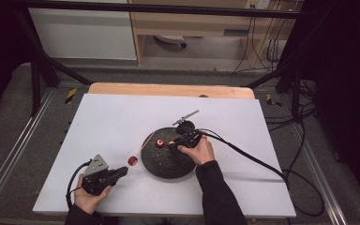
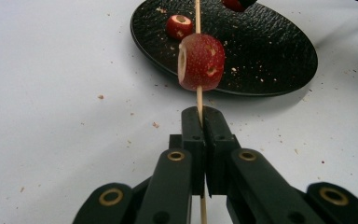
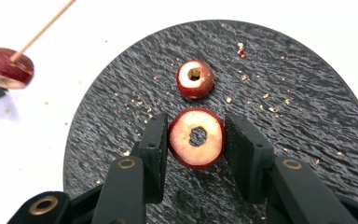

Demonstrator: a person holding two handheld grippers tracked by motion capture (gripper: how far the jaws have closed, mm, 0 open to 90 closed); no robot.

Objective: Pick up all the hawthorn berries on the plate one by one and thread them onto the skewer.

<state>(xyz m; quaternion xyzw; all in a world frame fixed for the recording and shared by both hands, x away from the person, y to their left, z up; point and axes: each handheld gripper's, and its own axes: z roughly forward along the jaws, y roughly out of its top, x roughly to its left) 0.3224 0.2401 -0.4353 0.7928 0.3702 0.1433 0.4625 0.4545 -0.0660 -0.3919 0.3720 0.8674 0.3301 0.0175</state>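
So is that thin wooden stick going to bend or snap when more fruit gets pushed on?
The wooden stick looks very thin, so it would probably flex a little and might snap if pushed sideways. It already carries one red fruit piece without visibly bending, so it seems stiff enough lengthwise. The left hand-held gripper clamps it low down, which likely steadies it.

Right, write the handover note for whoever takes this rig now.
Left tool: shut on the skewer, which already carries one fruit piece beside the plate.
Right tool: shut on a cored fruit piece above the black plate.
One smaller cored piece lies on the plate.
Done: one piece threaded.
Left: probably thread the held piece, then the last one.
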